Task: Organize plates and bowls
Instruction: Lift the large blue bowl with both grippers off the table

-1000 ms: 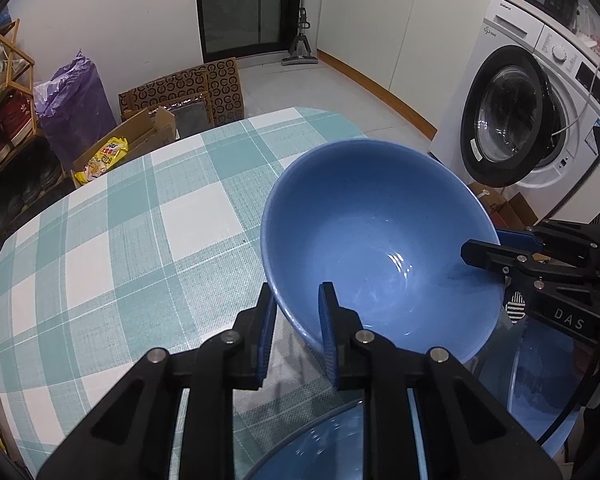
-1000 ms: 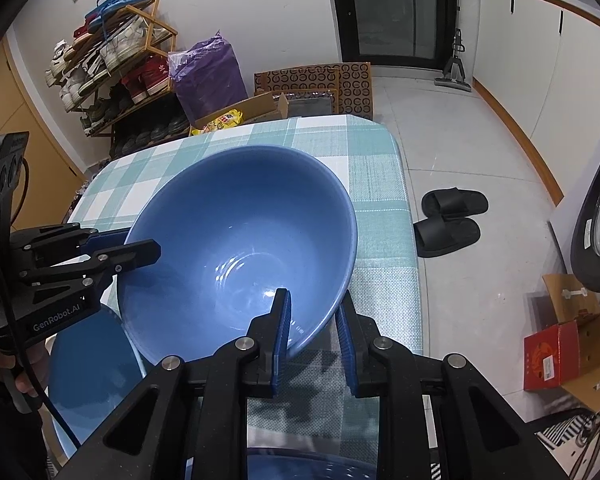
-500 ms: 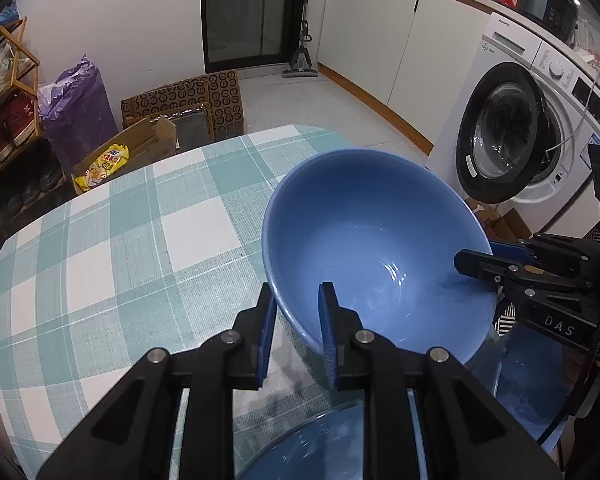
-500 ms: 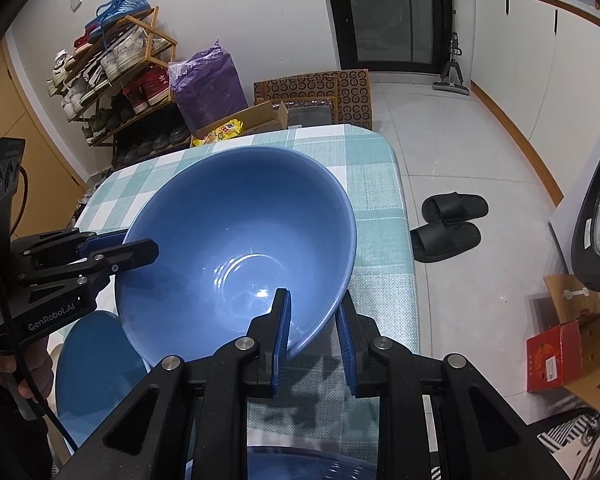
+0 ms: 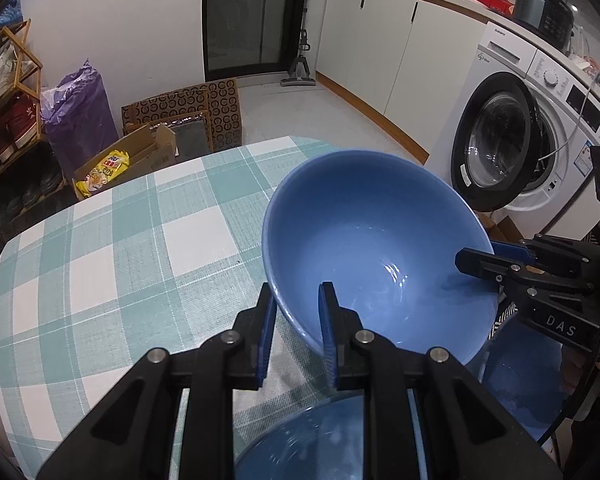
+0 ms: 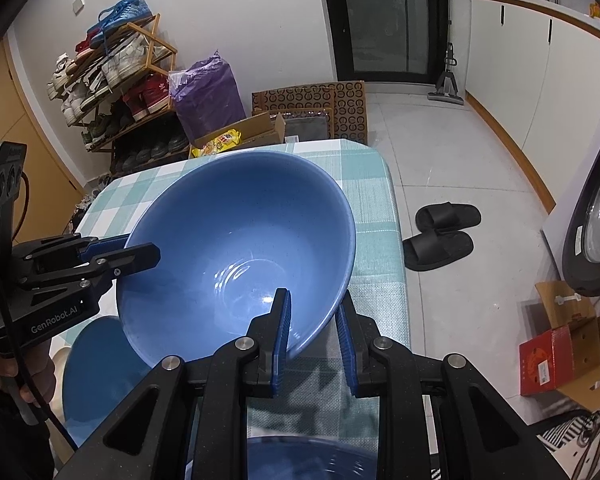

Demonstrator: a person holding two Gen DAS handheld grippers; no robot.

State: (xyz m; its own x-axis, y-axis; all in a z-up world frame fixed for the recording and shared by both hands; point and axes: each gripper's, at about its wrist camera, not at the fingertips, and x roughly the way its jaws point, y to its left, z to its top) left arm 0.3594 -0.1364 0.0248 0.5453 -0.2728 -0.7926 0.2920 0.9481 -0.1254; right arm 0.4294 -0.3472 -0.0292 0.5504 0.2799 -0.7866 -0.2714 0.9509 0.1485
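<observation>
Grippers are sharing one load: the left gripper (image 5: 298, 322) and right gripper (image 6: 312, 334) are each clamping opposite rims of a large blue bowl (image 5: 376, 248), holding it tilted above the checked tablecloth (image 5: 112, 264).

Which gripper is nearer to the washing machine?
Right. The right gripper clamps the blue bowl's rim on the washing machine's side; the left gripper clamps the opposite rim, farther away.

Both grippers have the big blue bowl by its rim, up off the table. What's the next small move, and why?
Probably lower it level. The left gripper and right gripper pinch opposite rims of the bowl, which hangs tilted above the checked table. Another blue dish lies below, a likely place to nest it.
</observation>
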